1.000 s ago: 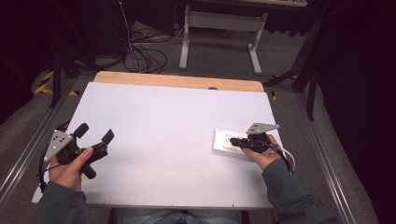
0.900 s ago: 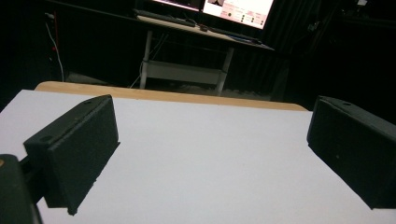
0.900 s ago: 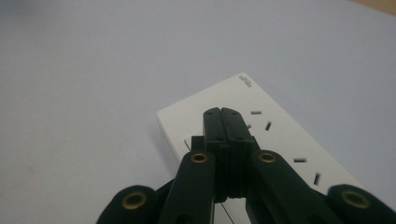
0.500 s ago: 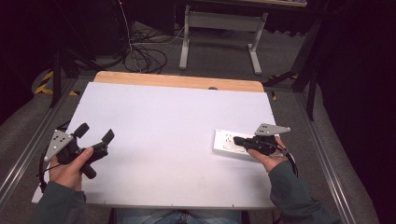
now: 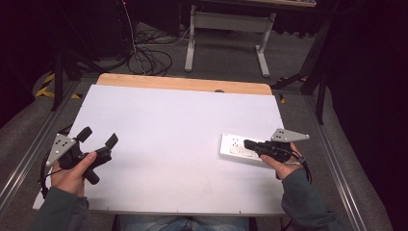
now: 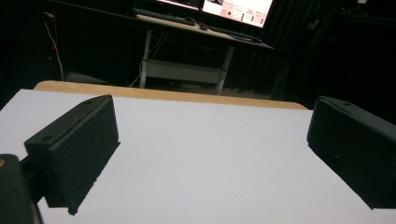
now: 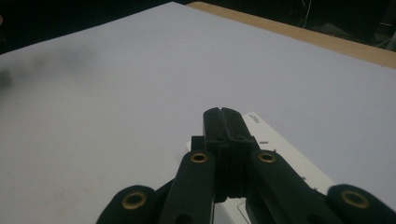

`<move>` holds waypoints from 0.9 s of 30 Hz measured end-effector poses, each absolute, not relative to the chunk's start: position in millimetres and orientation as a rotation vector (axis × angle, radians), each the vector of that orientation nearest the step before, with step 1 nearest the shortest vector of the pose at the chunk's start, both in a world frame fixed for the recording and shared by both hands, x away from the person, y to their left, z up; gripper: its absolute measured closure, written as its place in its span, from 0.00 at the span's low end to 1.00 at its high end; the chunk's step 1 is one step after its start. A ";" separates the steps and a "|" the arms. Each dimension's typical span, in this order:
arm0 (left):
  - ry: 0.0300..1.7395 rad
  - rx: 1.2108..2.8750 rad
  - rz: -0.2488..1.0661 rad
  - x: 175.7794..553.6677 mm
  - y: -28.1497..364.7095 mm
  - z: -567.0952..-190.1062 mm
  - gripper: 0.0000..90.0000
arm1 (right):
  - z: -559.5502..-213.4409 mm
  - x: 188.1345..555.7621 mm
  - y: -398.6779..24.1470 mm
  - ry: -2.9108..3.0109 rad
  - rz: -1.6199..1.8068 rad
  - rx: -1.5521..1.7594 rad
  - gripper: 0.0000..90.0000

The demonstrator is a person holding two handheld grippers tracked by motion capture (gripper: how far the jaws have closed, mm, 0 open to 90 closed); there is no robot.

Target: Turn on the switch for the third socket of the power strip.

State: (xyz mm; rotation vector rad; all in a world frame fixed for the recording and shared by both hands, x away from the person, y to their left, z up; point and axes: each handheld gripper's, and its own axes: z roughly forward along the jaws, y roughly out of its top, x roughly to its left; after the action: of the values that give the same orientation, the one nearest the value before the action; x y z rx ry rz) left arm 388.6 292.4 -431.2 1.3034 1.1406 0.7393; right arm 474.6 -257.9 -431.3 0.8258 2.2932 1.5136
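Observation:
A white socket strip (image 5: 235, 145) lies flat on the white table top (image 5: 173, 125) at the right. My right gripper (image 5: 247, 143) hovers just over the strip's near right part, pointing left, with its jaws pressed together and nothing between them. In the right gripper view the shut fingertips (image 7: 221, 113) stand above the strip's (image 7: 294, 163) end. At the table's left, my left gripper (image 5: 99, 136) is held in a hand with its jaws wide apart. In the left gripper view its two black pads (image 6: 77, 149) frame bare table.
A wooden strip (image 5: 183, 83) runs along the table's far edge. Beyond it stand a desk frame (image 5: 226, 33) and loose cables (image 5: 144, 57) on the floor. Metal rails (image 5: 332, 159) flank the table. Monitors (image 6: 233, 7) glow at the back.
My right gripper has drawn back a little toward the right, still shut, uncovering more of the socket strip. The left gripper has stayed where it was.

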 end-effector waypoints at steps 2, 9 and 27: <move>1.141 1.302 0.737 388.8 292.2 -431.2 0.03 | -430.3 472.7 -260.6 2.278 1.546 0.825 1.00; 1.141 1.304 0.739 388.9 292.0 -431.3 0.03 | -427.8 465.7 -270.3 2.228 1.632 0.801 1.00; 1.138 1.307 0.739 389.2 291.8 -431.2 0.03 | -425.7 456.7 -279.8 2.160 1.730 0.727 0.89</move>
State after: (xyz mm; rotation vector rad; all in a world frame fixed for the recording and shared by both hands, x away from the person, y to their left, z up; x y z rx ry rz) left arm 389.2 291.8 -431.2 1.3073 1.1381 0.7393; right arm 456.7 -279.8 -425.7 0.7272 2.1601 1.7299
